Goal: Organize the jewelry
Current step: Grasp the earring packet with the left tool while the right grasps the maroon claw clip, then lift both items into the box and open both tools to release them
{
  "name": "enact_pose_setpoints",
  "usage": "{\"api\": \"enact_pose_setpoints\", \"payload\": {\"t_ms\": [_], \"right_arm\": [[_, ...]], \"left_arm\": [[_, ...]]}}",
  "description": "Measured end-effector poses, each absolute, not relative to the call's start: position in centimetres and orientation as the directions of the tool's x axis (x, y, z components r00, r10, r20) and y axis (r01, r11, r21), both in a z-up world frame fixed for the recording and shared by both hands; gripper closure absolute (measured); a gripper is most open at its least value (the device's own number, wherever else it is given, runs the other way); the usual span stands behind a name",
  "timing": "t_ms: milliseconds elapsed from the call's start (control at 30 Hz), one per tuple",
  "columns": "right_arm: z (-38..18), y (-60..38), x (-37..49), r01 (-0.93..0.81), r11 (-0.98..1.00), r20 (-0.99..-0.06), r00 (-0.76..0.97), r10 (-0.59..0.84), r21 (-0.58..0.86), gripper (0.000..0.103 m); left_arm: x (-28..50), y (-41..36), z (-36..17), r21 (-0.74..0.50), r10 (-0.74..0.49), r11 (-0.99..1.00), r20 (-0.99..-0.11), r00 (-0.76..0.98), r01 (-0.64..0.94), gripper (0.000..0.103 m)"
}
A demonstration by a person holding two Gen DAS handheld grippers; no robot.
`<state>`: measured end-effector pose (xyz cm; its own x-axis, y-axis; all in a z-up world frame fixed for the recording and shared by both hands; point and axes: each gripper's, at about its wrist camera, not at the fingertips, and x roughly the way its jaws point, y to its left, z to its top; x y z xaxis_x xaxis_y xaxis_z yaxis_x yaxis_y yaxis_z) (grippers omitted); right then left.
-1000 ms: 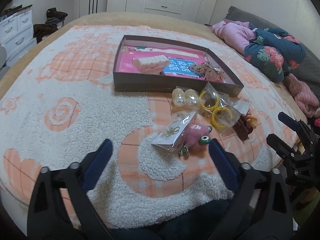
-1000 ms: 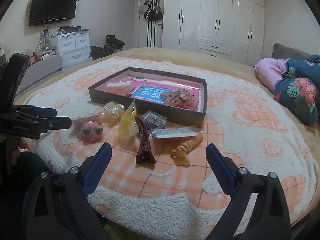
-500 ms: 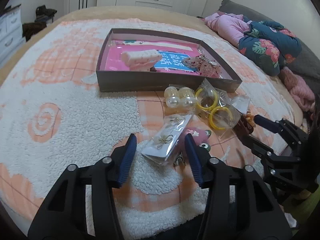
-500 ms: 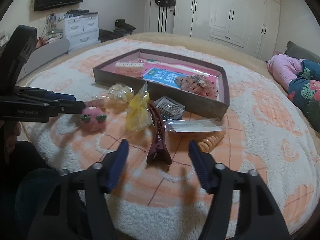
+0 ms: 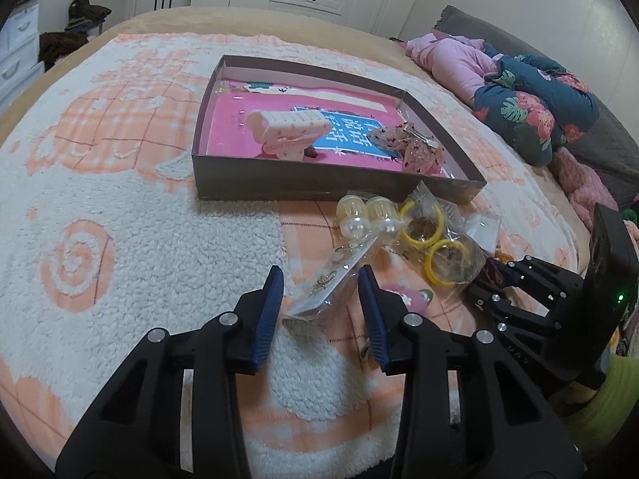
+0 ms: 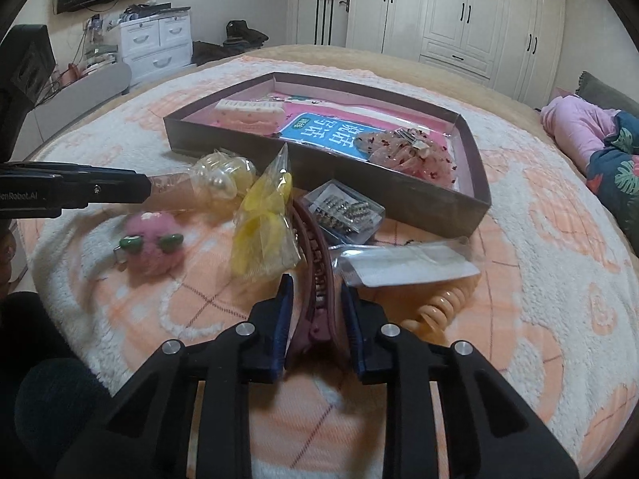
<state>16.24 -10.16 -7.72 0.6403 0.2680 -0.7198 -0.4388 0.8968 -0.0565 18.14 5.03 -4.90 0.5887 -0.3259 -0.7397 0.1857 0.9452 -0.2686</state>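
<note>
Low in the left wrist frame, the left claw [image 5: 321, 297] brackets a clear earring packet [image 5: 329, 279] lying on the bed blanket [image 5: 139, 239]; its fingers stand apart on either side, with no contact visible yet. That packet looks light, thin and slick — likely to buckle or slide, so pinching across the stiffer card inside should serve best. At bottom centre of the right wrist frame, the right claw [image 6: 315, 311] straddles the maroon hair claw clip [image 6: 315, 279] near its hinge end; whether the pads already press it I cannot tell. The clip looks rigid plastic, sprung and toothed — its solid spine is the safer hold. The open box [image 6: 477, 203] waits in mid-frame, just beyond.
</note>
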Motion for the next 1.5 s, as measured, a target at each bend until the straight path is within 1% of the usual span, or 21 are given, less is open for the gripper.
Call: {"api": "enact_pose_setpoints", "payload": {"t_ms": [133,267,567,700,867,1167,1267,1300,1333,1367,1400,1433,1467,1500], "right_arm": [[-7.5,-10.3,16.5,-0.433,0.901,-0.715,0.642,0.278,-0.038,0.08],[-7.1,-10.8,16.0,-0.422,0.906,-0.704,0.647,0.292,-0.012,0.08],[-5.5,-12.3,14.3,-0.409,0.912,-0.667,0.675,0.315,0.017,0.08],[-4.8,-13.3,13.7,-0.395,0.918,-0.652,0.687,0.321,0.036,0.08],[-4.1,-14.3,12.7,-0.39,0.921,-0.636,0.706,0.311,0.017,0.08],[-7.1,-13.7,12.9,-0.403,0.915,-0.732,0.626,0.27,-0.008,0.08],[-7.3,-13.1,13.6,-0.401,0.916,-0.738,0.621,0.262,-0.012,0.079],[-7.4,-12.9,13.9,-0.402,0.915,-0.742,0.617,0.262,-0.011,0.078],[-7.4,-12.7,14.3,-0.4,0.916,-0.744,0.616,0.26,-0.011,0.074],[-7.6,-12.5,14.6,-0.398,0.917,-0.744,0.616,0.258,-0.011,0.072],[-7.6,-12.4,14.9,-0.396,0.918,-0.745,0.616,0.257,-0.011,0.072],[-7.8,-12.3,15.1,-0.396,0.918,-0.745,0.615,0.258,-0.009,0.073],[-7.8,-12.2,15.2,-0.397,0.918,-0.741,0.62,0.257,-0.014,0.086],[-7.7,-12.1,15.2,-0.402,0.915,-0.74,0.624,0.253,-0.027,0.089]], "left_arm": [[18.8,5.0,-5.0,-0.266,-0.335,0.942,-0.747,0.574,0.203,0.073],[19.2,4.5,-5.1,-0.26,-0.353,0.935,-0.752,0.557,0.241,0.08],[18.2,3.7,-4.8,-0.201,-0.326,0.941,-0.747,0.579,0.271,0.084],[17.5,3.9,-4.4,-0.21,-0.331,0.941,-0.733,0.595,0.264,0.084],[16.7,4.5,-3.7,-0.227,-0.332,0.943,-0.714,0.617,0.244,0.084],[16.8,5.4,-4.4,-0.253,-0.322,0.947,-0.73,0.602,0.201,0.084],[17.0,5.6,-4.8,-0.275,-0.333,0.943,-0.736,0.589,0.189,0.084],[17.1,5.6,-4.9,-0.278,-0.334,0.942,-0.739,0.585,0.187,0.083],[17.2,5.7,-5.0,-0.279,-0.335,0.942,-0.741,0.582,0.187,0.083],[17.2,5.6,-5.1,-0.28,-0.337,0.941,-0.744,0.577,0.188,0.08],[17.3,5.5,-5.3,-0.278,-0.336,0.942,-0.751,0.568,0.189,0.074],[17.4,5.3,-5.5,-0.274,-0.333,0.943,-0.759,0.56,0.189,0.072],[17.5,5.0,-5.8,-0.266,-0.328,0.945,-0.769,0.549,0.192,0.072],[17.5,4.9,-5.9,-0.261,-0.326,0.945,-0.773,0.544,0.196,0.073]]}}
